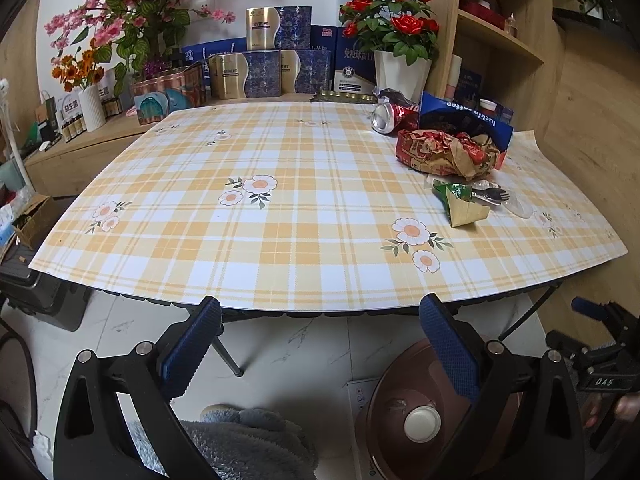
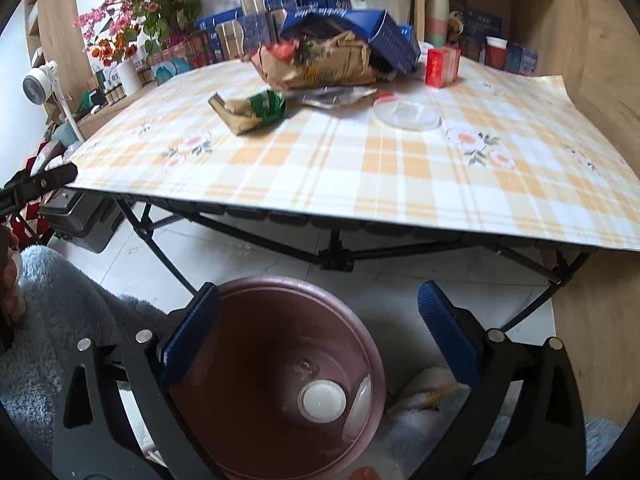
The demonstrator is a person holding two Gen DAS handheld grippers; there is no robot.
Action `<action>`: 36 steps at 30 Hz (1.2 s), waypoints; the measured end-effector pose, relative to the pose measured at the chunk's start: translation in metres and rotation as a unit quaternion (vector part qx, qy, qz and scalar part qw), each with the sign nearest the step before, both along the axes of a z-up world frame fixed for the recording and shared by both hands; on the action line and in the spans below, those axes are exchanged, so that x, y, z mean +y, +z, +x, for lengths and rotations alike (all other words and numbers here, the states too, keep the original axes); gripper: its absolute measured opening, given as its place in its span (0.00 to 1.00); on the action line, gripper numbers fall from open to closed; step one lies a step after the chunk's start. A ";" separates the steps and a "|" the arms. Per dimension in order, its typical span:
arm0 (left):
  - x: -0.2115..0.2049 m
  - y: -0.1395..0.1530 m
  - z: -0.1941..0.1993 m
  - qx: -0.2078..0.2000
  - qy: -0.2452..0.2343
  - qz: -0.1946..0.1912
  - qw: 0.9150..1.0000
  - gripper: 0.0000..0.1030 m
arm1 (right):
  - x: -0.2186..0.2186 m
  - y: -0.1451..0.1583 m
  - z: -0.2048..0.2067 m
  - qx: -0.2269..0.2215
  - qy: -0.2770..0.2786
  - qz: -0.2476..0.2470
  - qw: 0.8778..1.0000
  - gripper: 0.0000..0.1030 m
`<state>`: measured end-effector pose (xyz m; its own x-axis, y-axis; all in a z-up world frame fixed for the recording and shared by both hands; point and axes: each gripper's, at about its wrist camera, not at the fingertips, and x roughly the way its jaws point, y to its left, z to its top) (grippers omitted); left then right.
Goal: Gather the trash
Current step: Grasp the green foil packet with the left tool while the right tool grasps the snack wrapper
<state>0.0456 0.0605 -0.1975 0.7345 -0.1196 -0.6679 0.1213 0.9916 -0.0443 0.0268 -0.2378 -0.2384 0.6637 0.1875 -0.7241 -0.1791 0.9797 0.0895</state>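
Both open and empty: left gripper (image 1: 320, 344), right gripper (image 2: 318, 332) over bin (image 2: 280, 372). Trash far right on worktop (image 1: 248, 240): brown paper bag (image 1: 448, 152), light, crushable, pinch a fold; green wrapper (image 1: 464, 204), slippery; clear lid (image 2: 407, 115), flat, take rim.

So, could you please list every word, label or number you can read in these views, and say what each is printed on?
"luckin coffee": upside down on the blue paper bag.
"DAS": on the right gripper's body.
"益生菌": on the small white box beside the white vase.
Gift boxes, red carton, crushed can: print too small or blurred.
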 end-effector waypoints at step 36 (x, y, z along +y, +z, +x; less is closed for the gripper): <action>-0.139 -0.014 0.159 0.171 -0.147 -0.037 0.973 0.24 | -0.068 0.065 0.076 -0.047 -0.057 -0.003 0.997 0.94</action>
<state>0.2041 -0.0790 -0.2118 0.3970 -0.3488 -0.8490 0.3655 0.9086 -0.2023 0.1031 -0.3062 -0.1729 0.7451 0.1019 -0.6592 -0.0732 0.9948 0.0710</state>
